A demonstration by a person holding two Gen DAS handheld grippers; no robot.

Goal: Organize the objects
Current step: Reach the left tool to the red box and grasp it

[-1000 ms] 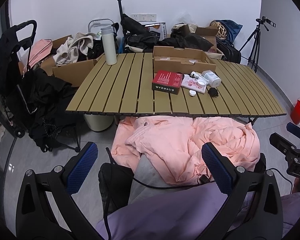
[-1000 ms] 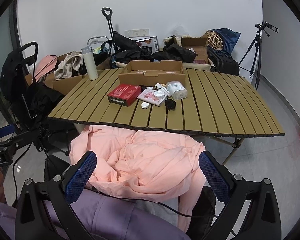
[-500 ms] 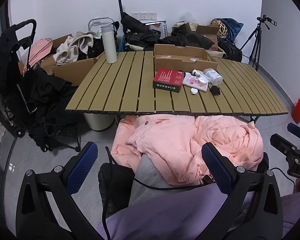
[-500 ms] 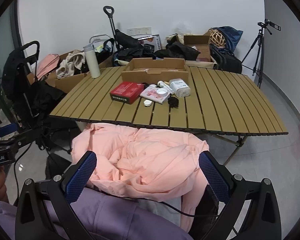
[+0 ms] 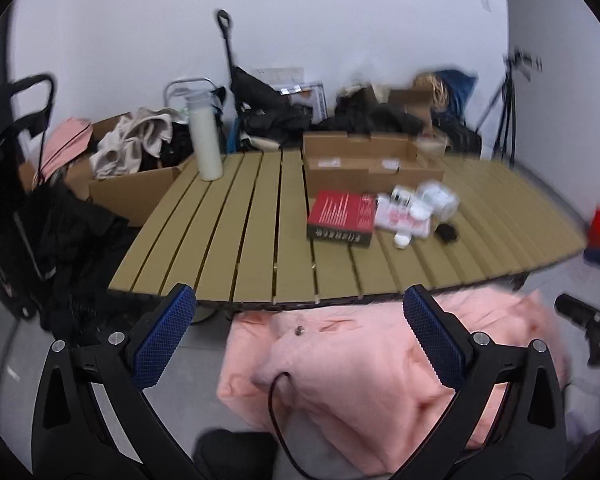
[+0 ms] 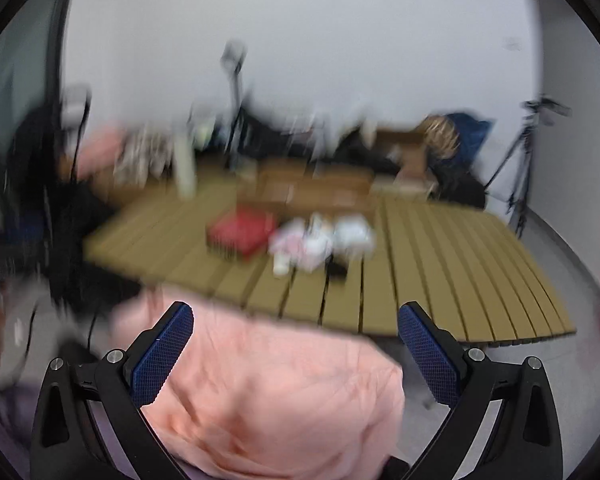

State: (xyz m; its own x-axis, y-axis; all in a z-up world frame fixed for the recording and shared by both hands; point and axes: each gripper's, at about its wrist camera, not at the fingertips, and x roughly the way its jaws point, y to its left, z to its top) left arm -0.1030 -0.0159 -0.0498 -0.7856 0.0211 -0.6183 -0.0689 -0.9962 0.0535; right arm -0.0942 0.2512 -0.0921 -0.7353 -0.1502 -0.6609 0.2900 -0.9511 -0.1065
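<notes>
While both grippers, left gripper and right gripper, gaped wide and empty, approaching the red box on the slatted table slowly seemed wisest.

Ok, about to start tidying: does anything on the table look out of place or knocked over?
Yes: small white containers, a loose white lid and a black item lie jumbled beside the red box, outside the open cardboard box. Blur hides finer detail.
</notes>
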